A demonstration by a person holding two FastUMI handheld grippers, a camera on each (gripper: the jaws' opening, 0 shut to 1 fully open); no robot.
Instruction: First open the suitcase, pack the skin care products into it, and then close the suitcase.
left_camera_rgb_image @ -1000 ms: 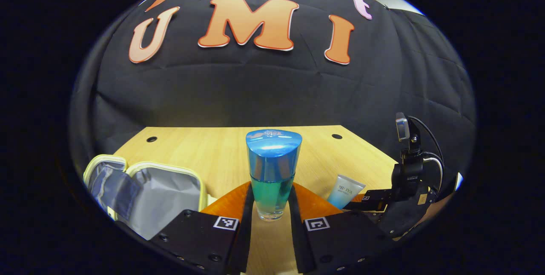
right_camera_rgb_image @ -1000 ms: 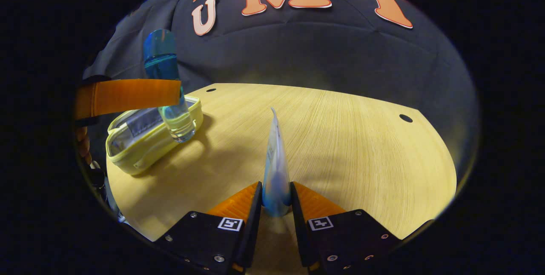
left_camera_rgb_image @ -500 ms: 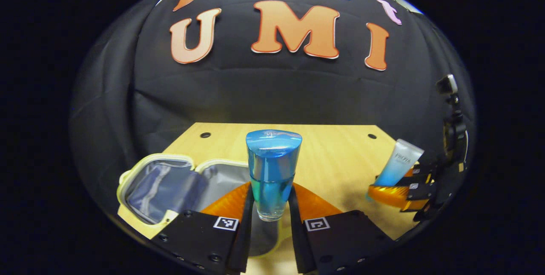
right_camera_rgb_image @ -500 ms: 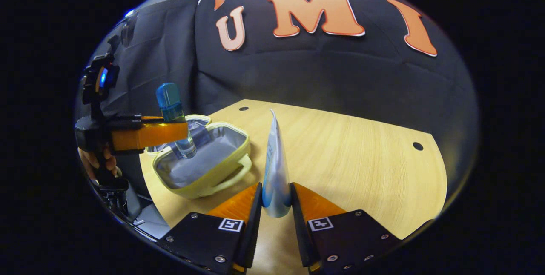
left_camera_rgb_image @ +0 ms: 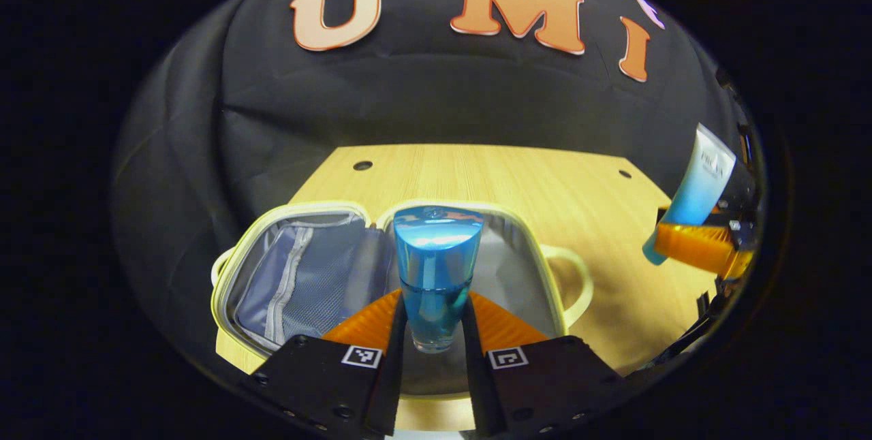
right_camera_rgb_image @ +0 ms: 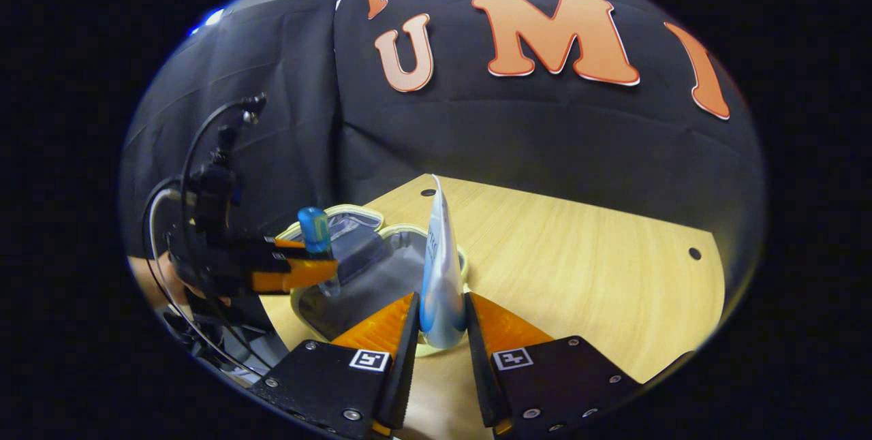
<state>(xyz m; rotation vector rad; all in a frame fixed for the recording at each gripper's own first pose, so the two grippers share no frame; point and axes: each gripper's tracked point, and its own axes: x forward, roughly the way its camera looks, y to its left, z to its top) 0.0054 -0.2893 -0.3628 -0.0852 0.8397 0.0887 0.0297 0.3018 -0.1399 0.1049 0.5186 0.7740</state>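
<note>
In the left gripper view my left gripper [left_camera_rgb_image: 433,317] is shut on a blue-capped bottle of blue liquid [left_camera_rgb_image: 436,270], held upright over the open yellow suitcase [left_camera_rgb_image: 272,290] with its grey lining. The right gripper view has my right gripper [right_camera_rgb_image: 441,317] shut on a white-and-blue tube [right_camera_rgb_image: 441,270], standing upright just above the suitcase's near rim [right_camera_rgb_image: 354,293]. The same tube [left_camera_rgb_image: 695,188] appears at the far right of the left gripper view, and the bottle [right_camera_rgb_image: 315,232] with my left gripper [right_camera_rgb_image: 300,273] at the left of the right gripper view.
The suitcase lies at the left front of a light wooden table [right_camera_rgb_image: 579,270], its lid [left_camera_rgb_image: 293,276] folded open to the left and a handle [left_camera_rgb_image: 572,276] sticking out to the right. A hand [right_camera_rgb_image: 153,283] holds the left gripper.
Both grippers have moved toward the suitcase with their loads. The bottle now hangs over the case's open tray, and the tube has come up to the case's rim.
</note>
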